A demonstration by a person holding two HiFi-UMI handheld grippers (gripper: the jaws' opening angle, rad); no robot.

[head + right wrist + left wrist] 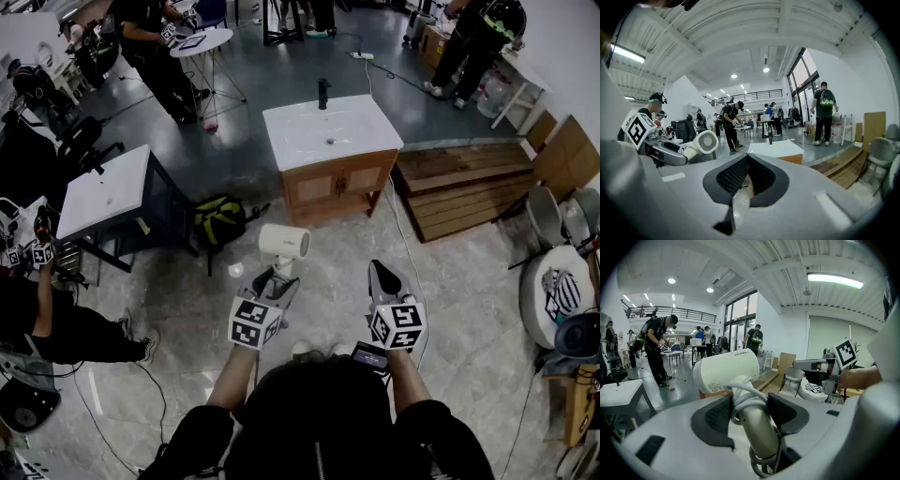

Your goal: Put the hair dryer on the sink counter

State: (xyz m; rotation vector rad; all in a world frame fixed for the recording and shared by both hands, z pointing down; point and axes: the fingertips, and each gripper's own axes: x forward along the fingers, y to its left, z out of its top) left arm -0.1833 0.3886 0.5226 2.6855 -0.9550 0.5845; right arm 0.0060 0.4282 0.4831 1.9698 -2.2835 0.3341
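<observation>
My left gripper (749, 411) fingers clench the hair dryer (725, 373) handle; its label print is too small to read. My right gripper (748, 176) is clenched shut, empty. Open floor (337, 251) reaches the sink counter (330, 131).

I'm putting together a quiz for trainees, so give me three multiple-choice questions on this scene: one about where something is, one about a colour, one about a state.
1. Where is the hair dryer?
A) on the floor
B) between the left gripper's fingers
C) on a round table

2. What colour is the faucet on the sink counter?
A) gold
B) red
C) black

3. How do the right gripper's fingers stand?
A) shut with nothing between them
B) wide apart
C) shut on a cable

Answers:
1 B, the left gripper view shows the fingers clamped on its handle.
2 C, it stands dark against the white top.
3 A, the right gripper view shows the fingers meeting with nothing between them.
</observation>
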